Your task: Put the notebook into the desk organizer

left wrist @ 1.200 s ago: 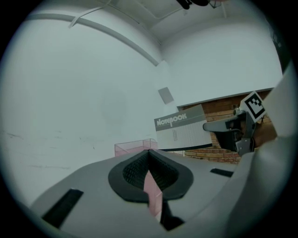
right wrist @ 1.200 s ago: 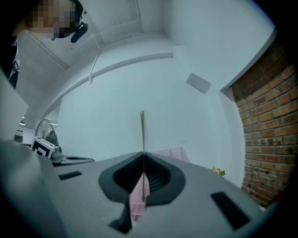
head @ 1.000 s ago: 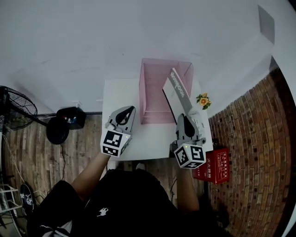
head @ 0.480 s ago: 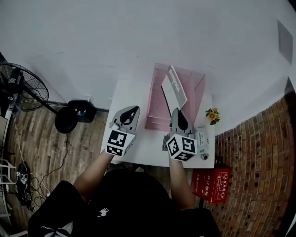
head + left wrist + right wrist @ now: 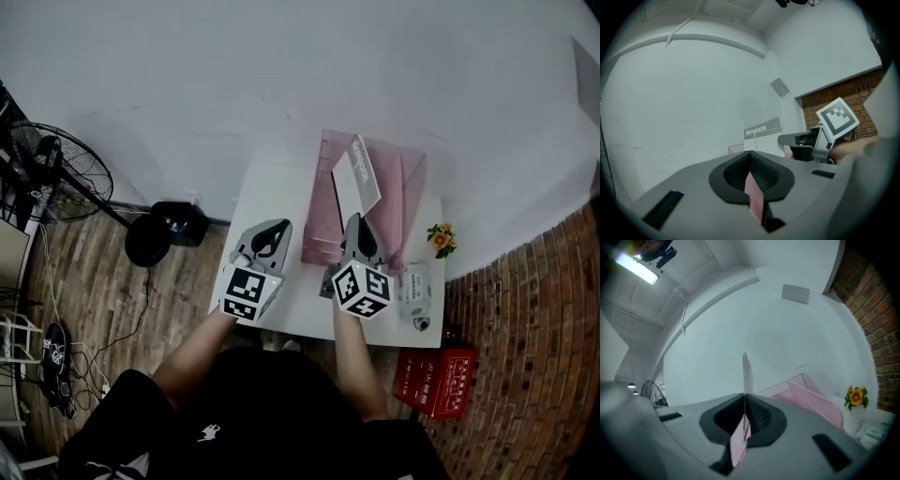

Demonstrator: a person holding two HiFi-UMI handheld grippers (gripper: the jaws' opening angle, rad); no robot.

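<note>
A grey notebook (image 5: 358, 178) stands on edge with its lower end in my right gripper (image 5: 354, 223), which is shut on it. It hangs over the middle of the pink mesh desk organizer (image 5: 322, 230) at the back of the white table (image 5: 272, 192). The right gripper view shows the notebook (image 5: 746, 373) as a thin upright edge rising from the jaws, with the organizer (image 5: 813, 397) behind on the right. My left gripper (image 5: 272, 232) is shut and empty over the table's left half. Its own view shows the notebook (image 5: 762, 130) and the right gripper's marker cube (image 5: 836, 119).
Small yellow flowers (image 5: 439, 239) and a white packet (image 5: 413, 286) sit on the table's right edge. A red box (image 5: 436, 380) stands on the floor by the brick wall. A fan (image 5: 56, 169) and a black object (image 5: 169, 232) are on the floor to the left.
The right gripper has carried the notebook leftwards, from the organizer's right wall to over its middle, and stood it more upright. The left gripper has stayed shut on the left.
</note>
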